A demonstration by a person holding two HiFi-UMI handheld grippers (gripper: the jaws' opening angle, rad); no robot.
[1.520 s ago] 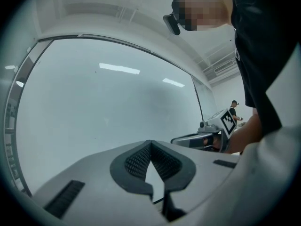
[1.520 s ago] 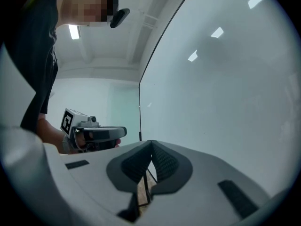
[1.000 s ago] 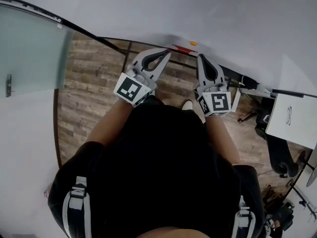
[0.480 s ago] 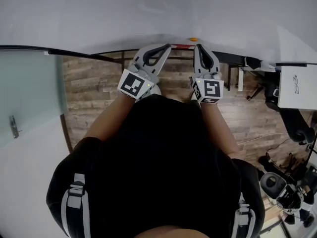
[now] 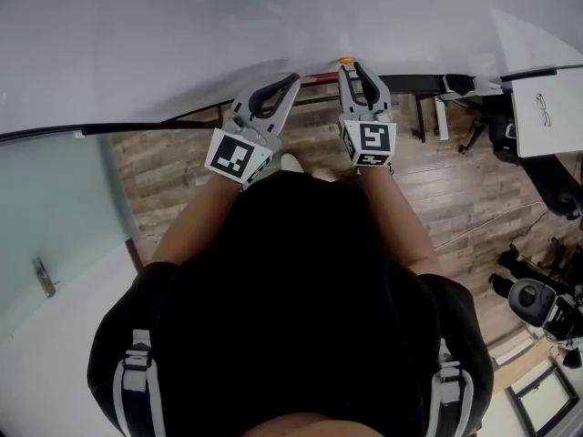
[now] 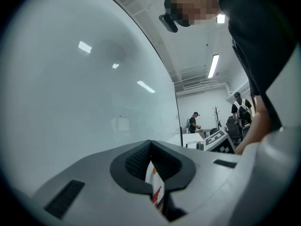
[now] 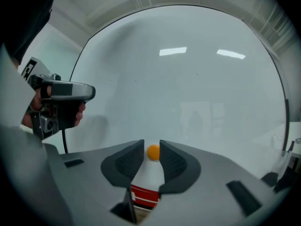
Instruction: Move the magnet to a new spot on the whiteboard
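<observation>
Magnet (image 7: 153,152) orange, whiteboard (image 7: 188,88) plain white. Floor (image 5: 173,171): brown wood-grain planks, light & dark mixed. Person's shirt (image 5: 301,289) black w/ grey-white straps (image 5: 137,371). Strip (image 7: 143,193) below board: red/white stripes.

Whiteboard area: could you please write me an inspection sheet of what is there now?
Surface: whiteboard, upright, no writing seen.
Job's things: orange magnet on the board, near its lower edge.
Clutter: red item at the board's lower edge, unclear what.
Tongs: left tongs shut, empty; right tongs have just been opening, magnet between their tips, not gripped.
Cables: dark cable hangs under the left tongs' handle.
Surroundings: wood floor, glass panel, desk, people far behind.
</observation>
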